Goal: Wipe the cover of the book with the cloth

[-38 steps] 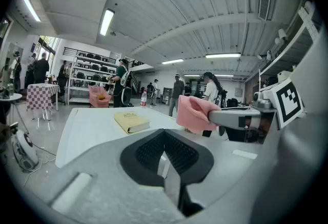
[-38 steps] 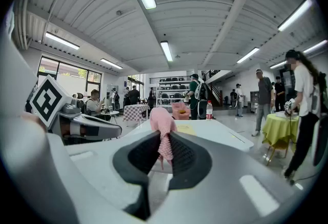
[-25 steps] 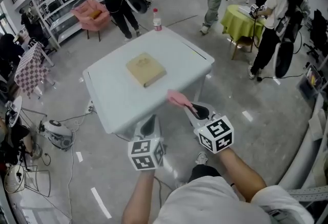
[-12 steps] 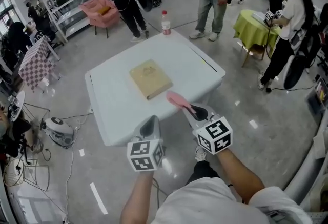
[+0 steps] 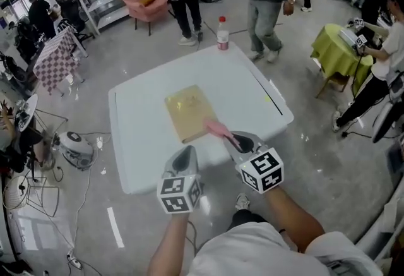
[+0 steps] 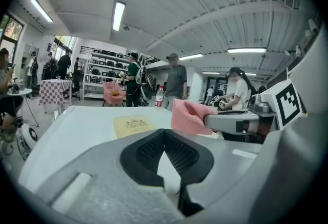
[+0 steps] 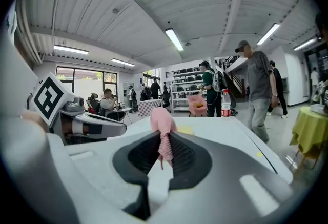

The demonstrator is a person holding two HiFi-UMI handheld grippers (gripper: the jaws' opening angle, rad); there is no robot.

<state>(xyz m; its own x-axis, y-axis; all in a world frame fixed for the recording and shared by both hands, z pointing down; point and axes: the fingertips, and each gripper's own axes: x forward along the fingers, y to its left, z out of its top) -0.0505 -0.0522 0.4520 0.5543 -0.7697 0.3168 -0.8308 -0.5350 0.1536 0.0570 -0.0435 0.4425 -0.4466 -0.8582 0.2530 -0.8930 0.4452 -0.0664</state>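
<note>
A tan book [image 5: 188, 114] lies flat in the middle of the white table [image 5: 139, 142]; it also shows in the left gripper view as the book [image 6: 134, 125]. My right gripper [image 5: 232, 139] is shut on a pink cloth [image 5: 217, 127], which hangs just above the book's near right corner. In the right gripper view the cloth [image 7: 161, 121] sticks up from between the jaws of that gripper [image 7: 163, 140]. My left gripper [image 5: 184, 155] hovers over the table's near edge, left of the right one. Its pads [image 6: 177, 154] meet at the tip with nothing between them.
A plastic bottle with a red cap [image 5: 221, 33] stands at the table's far edge. Several people stand beyond the table. A pink armchair [image 5: 146, 2] and shelves are at the back, a yellow-green round table [image 5: 338, 47] at the right, a small appliance [image 5: 74, 148] on the floor at left.
Both grippers and the camera have moved forward to the table. The cloth, earlier short of the table's near edge, now hangs by the book's near corner.
</note>
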